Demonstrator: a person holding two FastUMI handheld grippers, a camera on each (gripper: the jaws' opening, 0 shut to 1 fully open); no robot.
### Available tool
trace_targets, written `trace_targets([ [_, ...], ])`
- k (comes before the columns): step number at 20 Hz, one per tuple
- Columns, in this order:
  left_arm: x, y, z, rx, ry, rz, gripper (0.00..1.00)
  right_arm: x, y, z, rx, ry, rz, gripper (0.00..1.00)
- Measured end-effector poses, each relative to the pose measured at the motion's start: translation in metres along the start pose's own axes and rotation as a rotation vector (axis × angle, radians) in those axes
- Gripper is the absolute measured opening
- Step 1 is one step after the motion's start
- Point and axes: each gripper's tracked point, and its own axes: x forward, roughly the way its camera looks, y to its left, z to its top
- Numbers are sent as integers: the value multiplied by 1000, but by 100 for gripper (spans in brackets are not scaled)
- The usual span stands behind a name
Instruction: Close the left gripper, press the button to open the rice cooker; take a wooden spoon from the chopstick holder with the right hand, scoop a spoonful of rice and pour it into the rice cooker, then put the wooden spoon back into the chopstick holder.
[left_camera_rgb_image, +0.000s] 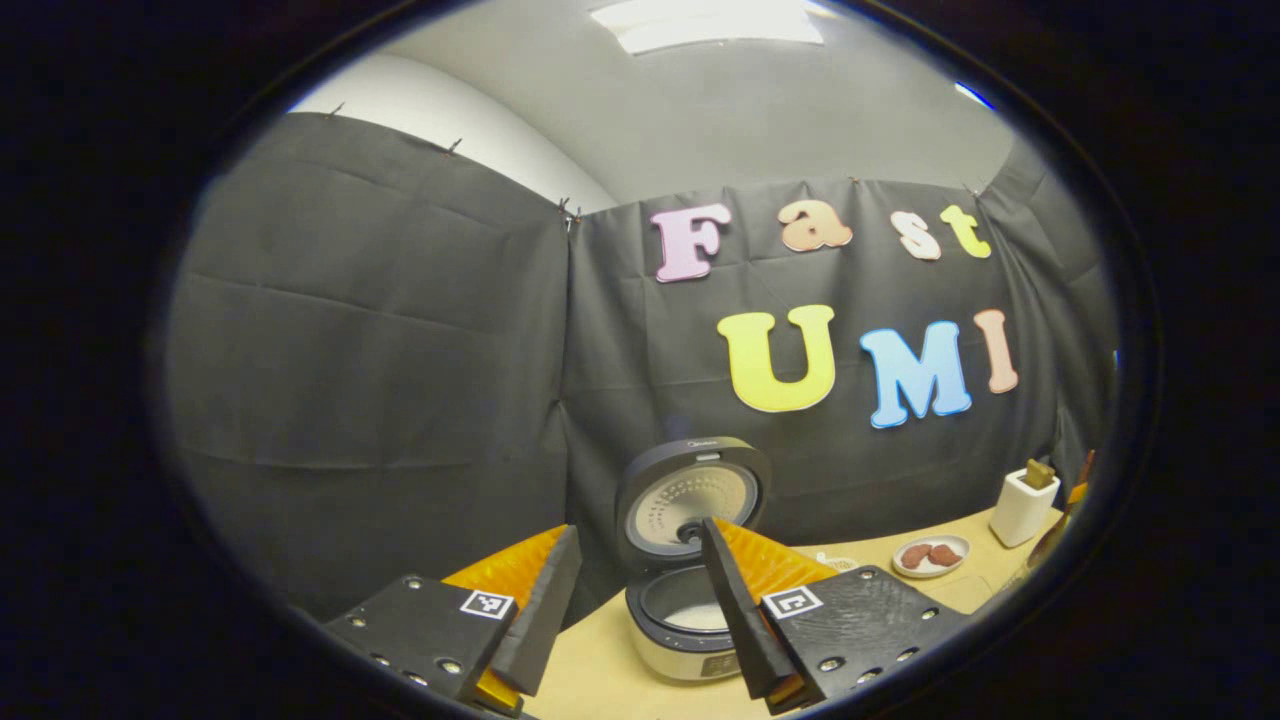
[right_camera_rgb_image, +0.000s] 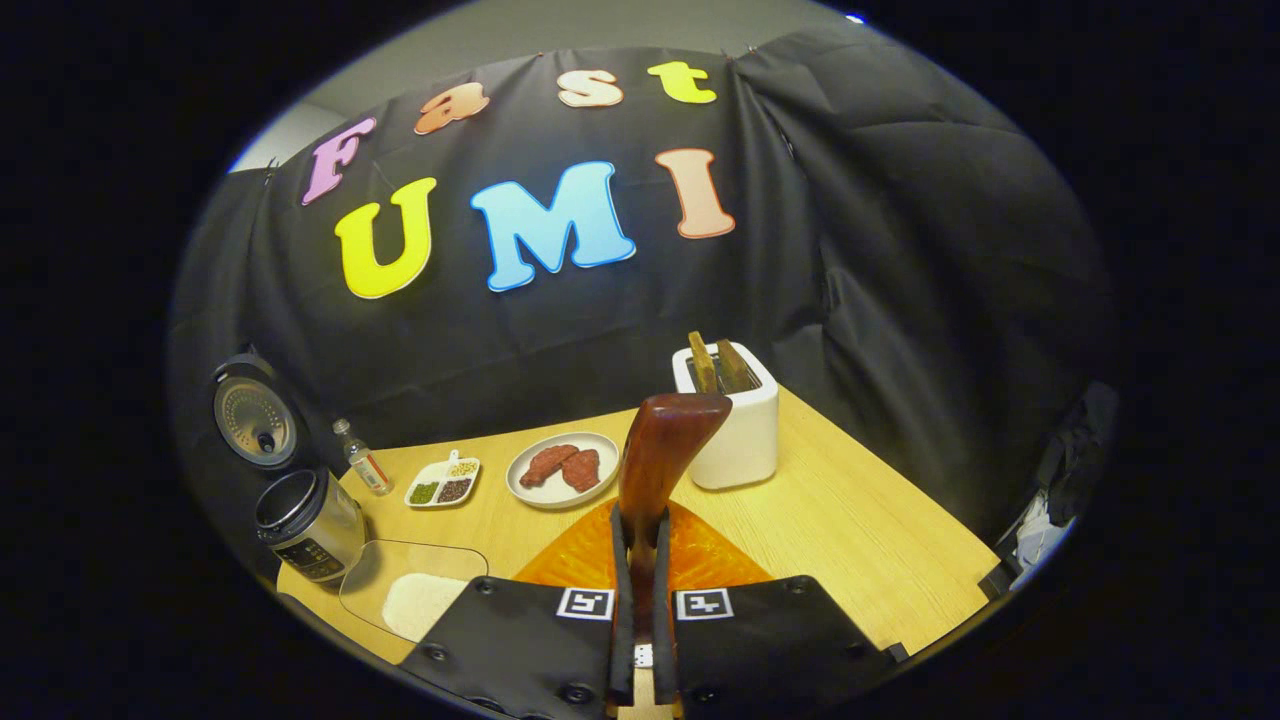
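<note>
Wooden spoon (right_camera_rgb_image: 655, 450) in right gripper (right_camera_rgb_image: 640, 560)

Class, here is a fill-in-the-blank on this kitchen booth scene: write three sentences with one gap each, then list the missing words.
1. The rice cooker's lid stands ____.
2. The right gripper is shut on a wooden ____.
3. The left gripper's fingers are ____, with nothing between them.
4. The round plate of meat sits beside the white ____ holder.

Missing words: open; spoon; apart; chopstick
</note>
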Motion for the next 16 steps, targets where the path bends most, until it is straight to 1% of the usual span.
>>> trace_targets([
  [5,15,17,-9,-6,10,-14,74,-8,56,11,-36,-33,63,8],
  [9,29,31,-16,-12,15,-25,74,-11,103,8,-63,-49,113,8],
  [12,41,40,-21,-13,20,-36,74,-11,132,-2,-84,-44,137,8],
  [14,48,44,-25,-17,23,-44,74,-8,150,-14,-122,-34,147,8],
  [15,51,46,-27,-18,24,-47,74,-5,158,-19,-145,-27,149,5],
  [16,54,50,-29,-17,26,-49,74,-3,164,-27,-168,-23,150,8],
])
